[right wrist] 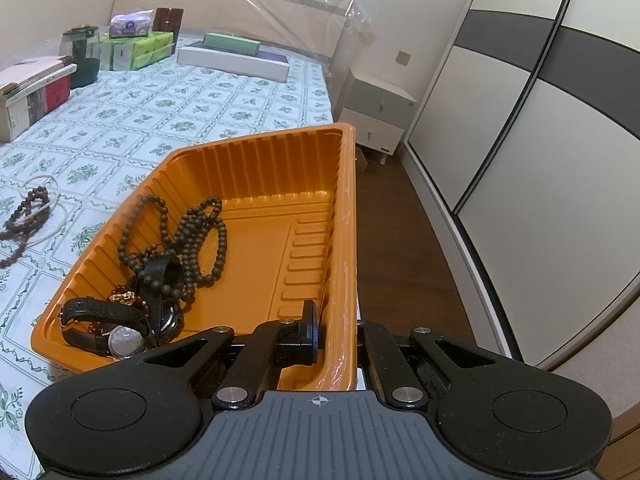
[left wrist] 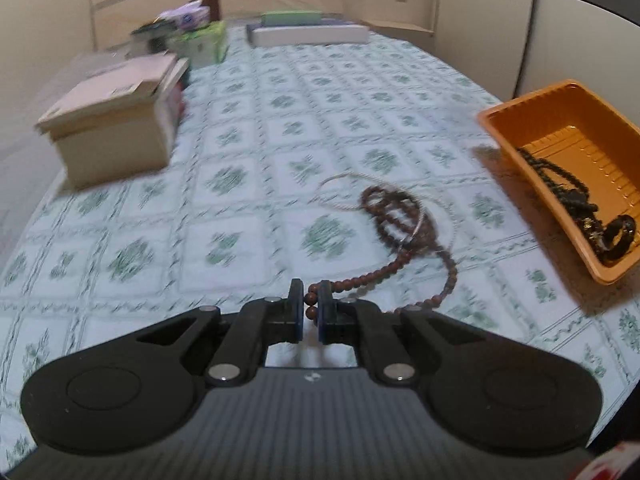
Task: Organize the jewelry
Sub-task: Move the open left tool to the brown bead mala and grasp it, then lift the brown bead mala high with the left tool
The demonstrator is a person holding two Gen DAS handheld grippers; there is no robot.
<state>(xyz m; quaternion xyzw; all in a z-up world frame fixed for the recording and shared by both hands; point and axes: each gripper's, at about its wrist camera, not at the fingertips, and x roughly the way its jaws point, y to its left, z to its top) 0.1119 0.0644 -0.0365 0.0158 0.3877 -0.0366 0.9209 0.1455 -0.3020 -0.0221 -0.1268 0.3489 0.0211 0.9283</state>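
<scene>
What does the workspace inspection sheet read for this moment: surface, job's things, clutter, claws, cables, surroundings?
Surface: bed with green floral sheet.
Job's things: brown bead string lies on the sheet, tangled with a thin silver ring. Orange tray holds a dark bead necklace, watches and a small gold-and-red piece.
Clutter: cardboard box, tissue packs, dark jar, flat boxes at the far end.
Claws: left claw shut on the brown bead string's end; right claw straddles the tray's near right wall, outer finger hidden.
Cables: nothing seen.
Surroundings: headboard under plastic film, nightstand, wardrobe, wooden floor.
</scene>
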